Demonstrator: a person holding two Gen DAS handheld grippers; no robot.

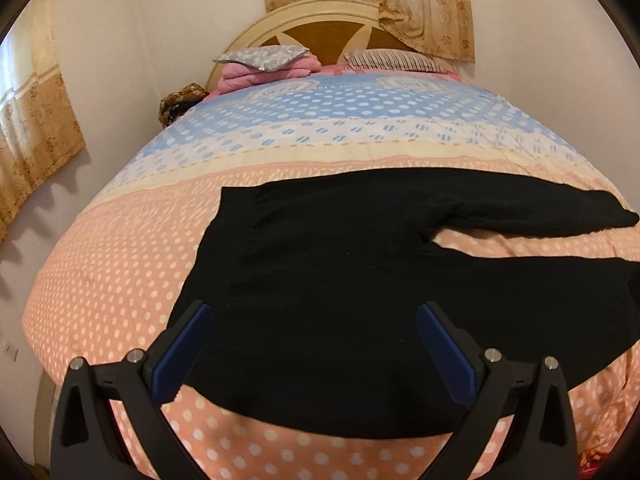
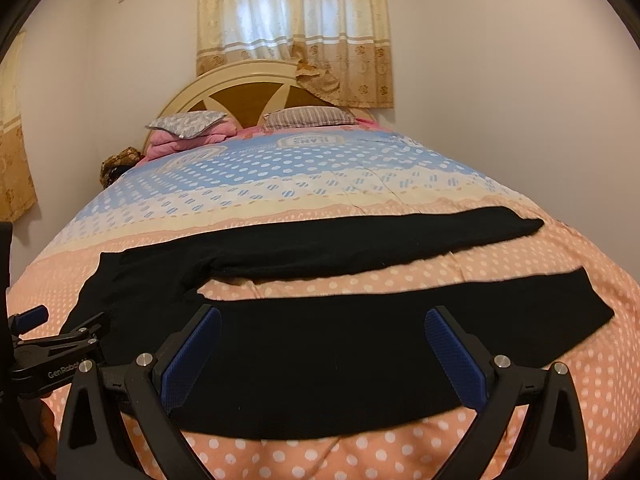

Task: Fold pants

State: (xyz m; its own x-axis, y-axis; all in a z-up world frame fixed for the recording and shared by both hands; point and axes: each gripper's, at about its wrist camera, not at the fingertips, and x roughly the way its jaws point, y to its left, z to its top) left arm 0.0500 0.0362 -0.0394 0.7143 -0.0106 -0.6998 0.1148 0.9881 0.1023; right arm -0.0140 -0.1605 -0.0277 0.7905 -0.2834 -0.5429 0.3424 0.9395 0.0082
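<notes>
1. The black pants (image 1: pixel 340 280) lie spread flat across the near end of the bed, on the peach polka-dot bedspread (image 1: pixel 112 264), both legs stretched out toward the right and lying apart from each other.
2. The left gripper (image 1: pixel 314 332) hovers with its jaws spread wide and nothing between them; just ahead of its blue pads (image 1: pixel 188 348) is the waist and seat part of the pants.
3. The right gripper (image 2: pixel 322 336) is likewise spread wide and empty, poised over the nearer leg, which runs across between and beyond its fingertips; the farther leg lies further ahead.
4. From the right gripper, the left one shows off to its left side, by the waistband.
5. Far ahead of both stand the pillows (image 2: pixel 308 116), the headboard (image 2: pixel 240 80) and the curtains (image 2: pixel 296 32).
</notes>
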